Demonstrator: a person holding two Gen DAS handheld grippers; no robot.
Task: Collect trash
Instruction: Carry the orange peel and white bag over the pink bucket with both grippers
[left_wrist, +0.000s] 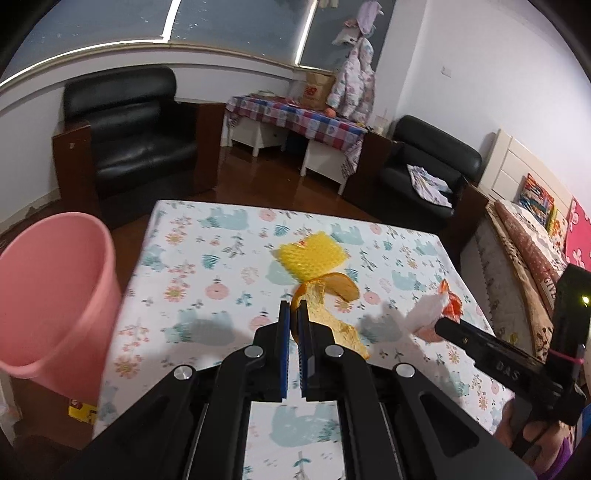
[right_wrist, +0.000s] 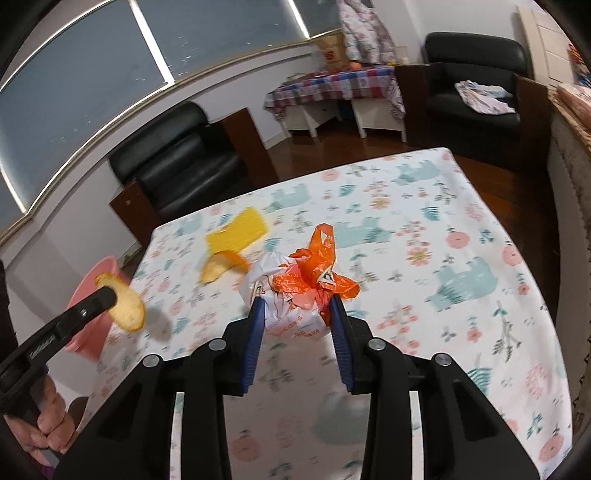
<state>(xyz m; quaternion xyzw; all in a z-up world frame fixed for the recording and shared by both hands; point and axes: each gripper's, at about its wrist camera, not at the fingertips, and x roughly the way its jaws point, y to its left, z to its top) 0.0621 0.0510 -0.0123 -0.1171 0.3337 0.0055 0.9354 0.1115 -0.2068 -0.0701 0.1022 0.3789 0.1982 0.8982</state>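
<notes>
Plainly the crumpled orange-and-white bag (right_wrist: 295, 291), light, soft and springy, sits on the table (right_wrist: 461, 302) squeezed by its bulging middle between the right gripper (right_wrist: 296, 314), while the left gripper (left_wrist: 294, 314) pinches a limp peel (left_wrist: 325, 314) near the pink bin (left_wrist: 55, 302).

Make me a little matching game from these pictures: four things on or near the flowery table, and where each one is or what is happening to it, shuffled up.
Things:
1. orange peel
2. crumpled bag
3. yellow foam net
4. pink bin

States:
A. lying loose on the tablecloth
B. standing off the table's edge
C. pinched in the left gripper
D. clamped between the right gripper's blue pads

Pairs: 1-C, 2-D, 3-A, 4-B
</notes>
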